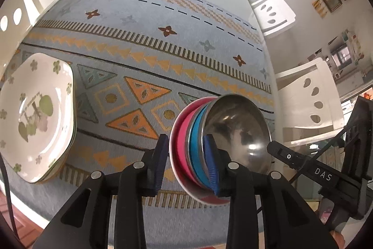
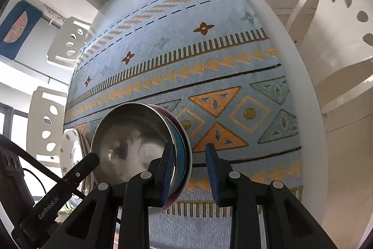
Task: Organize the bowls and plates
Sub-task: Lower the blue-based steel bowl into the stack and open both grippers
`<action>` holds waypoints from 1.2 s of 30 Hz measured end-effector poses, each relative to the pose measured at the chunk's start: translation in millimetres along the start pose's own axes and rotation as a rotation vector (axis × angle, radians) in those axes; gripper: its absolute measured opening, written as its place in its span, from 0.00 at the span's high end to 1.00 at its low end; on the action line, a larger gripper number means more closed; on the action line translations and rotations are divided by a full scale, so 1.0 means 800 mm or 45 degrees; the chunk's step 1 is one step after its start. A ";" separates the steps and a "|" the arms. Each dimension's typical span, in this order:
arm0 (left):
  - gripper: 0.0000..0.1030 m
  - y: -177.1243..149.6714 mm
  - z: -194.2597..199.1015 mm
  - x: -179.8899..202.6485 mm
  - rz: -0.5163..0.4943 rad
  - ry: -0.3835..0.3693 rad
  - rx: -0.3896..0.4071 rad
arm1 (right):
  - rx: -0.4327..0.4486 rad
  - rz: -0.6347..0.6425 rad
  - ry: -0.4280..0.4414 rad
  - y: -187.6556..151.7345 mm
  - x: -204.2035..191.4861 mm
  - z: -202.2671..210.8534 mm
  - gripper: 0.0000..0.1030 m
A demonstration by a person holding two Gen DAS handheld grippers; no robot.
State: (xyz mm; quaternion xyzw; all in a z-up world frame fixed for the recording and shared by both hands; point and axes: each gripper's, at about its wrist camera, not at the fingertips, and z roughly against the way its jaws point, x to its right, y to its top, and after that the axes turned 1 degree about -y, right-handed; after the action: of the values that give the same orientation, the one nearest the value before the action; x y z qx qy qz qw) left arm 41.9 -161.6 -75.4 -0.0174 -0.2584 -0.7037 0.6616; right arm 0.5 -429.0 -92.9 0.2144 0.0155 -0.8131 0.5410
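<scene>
While both grippers sit at the bowl stack (image 1: 209,144), the tidy-up job looks nearly done to me. The bowls are already nested: a shiny metal bowl (image 1: 237,130) sits inside a blue one, and that sits inside a pink one. They rest on the patterned cloth (image 1: 144,43), low in the left view at about 5 o'clock. The flowered plates (image 1: 35,118) are piled too, over at 9 o'clock. The left gripper (image 1: 186,165) has its fingers around the stack's edge, one blue pad outside and one inside the metal bowl, but I cannot tell if it is squeezing. The right gripper (image 2: 190,174) has one pad inside the bowl and one outside with a gap beside it, so it looks let go. What is left, I think, is only putting the stack in its final spot. For writing, one gripper says "DAS" and the other says "GenRobot.AI". The tiny words on the top plate are too small to read.
</scene>
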 end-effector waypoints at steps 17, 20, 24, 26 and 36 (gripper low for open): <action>0.72 -0.007 0.022 -0.004 0.013 0.014 0.042 | 0.226 0.176 -0.023 -0.003 -0.010 0.063 0.53; 0.72 -0.008 0.039 0.002 -0.052 0.059 0.118 | 0.281 0.187 -0.053 0.000 -0.005 0.078 0.50; 0.72 -0.005 0.048 0.001 -0.034 0.001 0.089 | 0.296 0.148 -0.039 0.001 0.000 0.084 0.50; 0.66 -0.006 0.050 0.000 -0.023 -0.018 0.082 | 0.276 0.144 -0.023 -0.003 -0.002 0.081 0.50; 0.37 -0.010 0.049 -0.009 -0.011 0.000 0.048 | 0.052 0.206 0.001 -0.039 -0.027 0.036 0.50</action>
State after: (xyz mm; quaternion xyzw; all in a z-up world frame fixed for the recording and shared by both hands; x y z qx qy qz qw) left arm 22.9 -139.7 -46.9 -0.0037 -0.2717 -0.7015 0.6588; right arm -29.3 -404.6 -65.1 0.2263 -0.0181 -0.7668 0.6005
